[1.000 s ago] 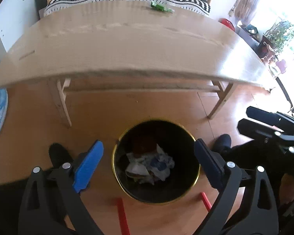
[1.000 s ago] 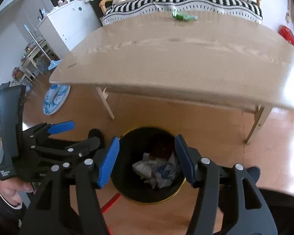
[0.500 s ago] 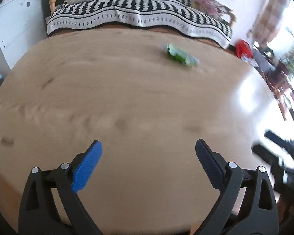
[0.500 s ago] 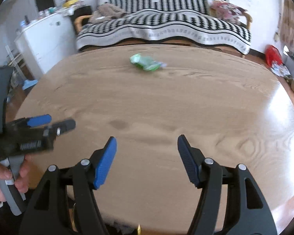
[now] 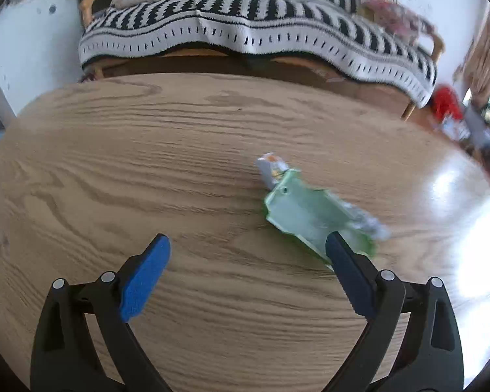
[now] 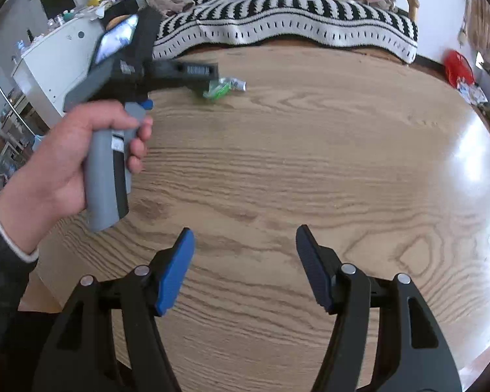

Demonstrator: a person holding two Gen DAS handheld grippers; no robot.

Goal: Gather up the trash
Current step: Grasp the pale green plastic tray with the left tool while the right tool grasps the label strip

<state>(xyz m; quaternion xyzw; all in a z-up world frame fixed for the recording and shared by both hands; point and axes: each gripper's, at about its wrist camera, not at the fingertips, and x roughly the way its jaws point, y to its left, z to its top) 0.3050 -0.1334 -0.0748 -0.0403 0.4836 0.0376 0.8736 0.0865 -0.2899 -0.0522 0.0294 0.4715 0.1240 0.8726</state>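
The left wrist view looks forward along the left tool point(image 5: 246, 261), low over the wooden bench point(image 5: 114, 179) and close to a green wrapper point(image 5: 310, 215) by its right finger; it faces a striped blanket point(image 5: 245, 29) beyond the far edge; the right wrist view sits farther back and higher behind the right tool point(image 6: 243, 254), facing the same way; both share the bench top, the wrapper point(image 6: 220, 88) and the blanket point(image 6: 277, 16); the right view also takes in the left tool point(image 6: 179, 72).
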